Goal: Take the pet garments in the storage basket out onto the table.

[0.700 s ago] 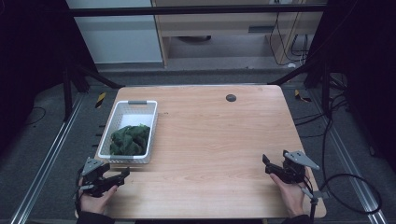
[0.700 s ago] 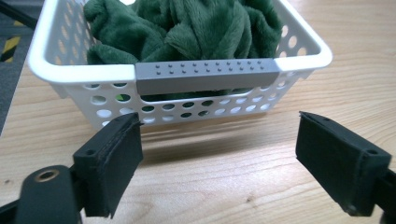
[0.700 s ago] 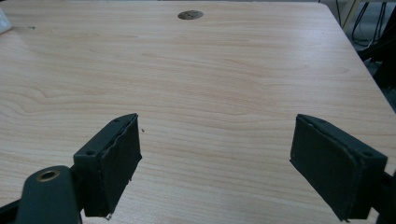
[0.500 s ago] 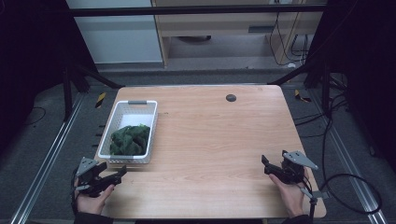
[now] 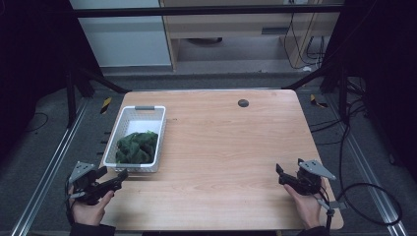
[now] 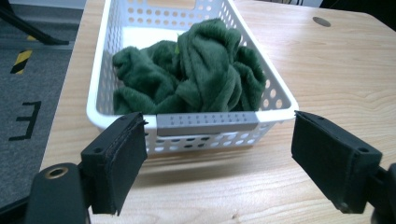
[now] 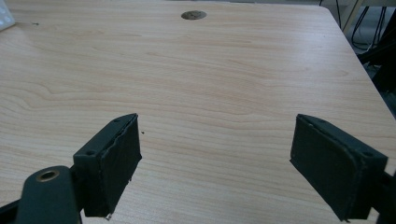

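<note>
Your left gripper (image 5: 119,177) is at the near-left table (image 5: 221,147) corner, jaws spread wide, pointing at the near end of the white basket (image 5: 122,127) w/ its grey handle (image 6: 207,122). The green cloth (image 6: 196,74) lies bunched inside the basket. Your right gripper (image 5: 281,173) is near the right edge, jaws also wide apart, nothing btw them.

One white perforated basket (image 5: 138,140) stands on the surface (image 5: 221,147), just ahead of the left gripper (image 5: 120,177). It holds one crumpled green cloth (image 6: 196,74). One dark round disc (image 5: 243,103) lies far ahead of the right gripper (image 5: 280,173). There are two grippers, each with two black jaws set wide apart, held by two hands.
</note>
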{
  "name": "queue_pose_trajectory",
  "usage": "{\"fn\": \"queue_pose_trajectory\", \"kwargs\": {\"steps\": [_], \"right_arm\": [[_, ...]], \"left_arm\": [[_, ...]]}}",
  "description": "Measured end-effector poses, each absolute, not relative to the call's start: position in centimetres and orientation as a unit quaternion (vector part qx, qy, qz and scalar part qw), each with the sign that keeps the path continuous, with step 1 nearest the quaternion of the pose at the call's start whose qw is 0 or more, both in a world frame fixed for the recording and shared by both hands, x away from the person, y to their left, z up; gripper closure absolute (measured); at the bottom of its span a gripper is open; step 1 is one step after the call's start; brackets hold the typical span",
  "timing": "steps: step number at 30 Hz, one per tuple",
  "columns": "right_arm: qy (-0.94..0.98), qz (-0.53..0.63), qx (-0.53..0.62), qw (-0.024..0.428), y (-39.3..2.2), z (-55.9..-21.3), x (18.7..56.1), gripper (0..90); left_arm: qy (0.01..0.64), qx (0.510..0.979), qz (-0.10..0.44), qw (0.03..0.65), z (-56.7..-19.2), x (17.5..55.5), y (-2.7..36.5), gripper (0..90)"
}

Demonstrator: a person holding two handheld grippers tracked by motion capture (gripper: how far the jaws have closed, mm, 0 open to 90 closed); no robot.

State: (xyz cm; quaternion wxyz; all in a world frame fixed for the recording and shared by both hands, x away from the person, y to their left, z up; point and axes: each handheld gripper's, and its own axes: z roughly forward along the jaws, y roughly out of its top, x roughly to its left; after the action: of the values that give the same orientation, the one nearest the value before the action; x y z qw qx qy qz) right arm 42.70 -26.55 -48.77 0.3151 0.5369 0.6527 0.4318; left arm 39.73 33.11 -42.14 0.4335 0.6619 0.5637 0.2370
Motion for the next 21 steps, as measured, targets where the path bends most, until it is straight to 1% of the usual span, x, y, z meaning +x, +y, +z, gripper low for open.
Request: {"fn": "queue_pose_trajectory", "kwargs": {"steps": [14,21], "right_arm": [[0.659,0.417,0.538,0.319,-26.7,-49.0,42.8,14.9],[0.669,0.409,0.531,0.322,-26.3,-48.9,42.8,14.4]], "left_arm": [[0.550,0.667,0.246,0.437,-39.5,41.6,33.1,18.4],[0.543,0.678,0.244,0.431,-37.8,43.4,32.8,18.4]]}}
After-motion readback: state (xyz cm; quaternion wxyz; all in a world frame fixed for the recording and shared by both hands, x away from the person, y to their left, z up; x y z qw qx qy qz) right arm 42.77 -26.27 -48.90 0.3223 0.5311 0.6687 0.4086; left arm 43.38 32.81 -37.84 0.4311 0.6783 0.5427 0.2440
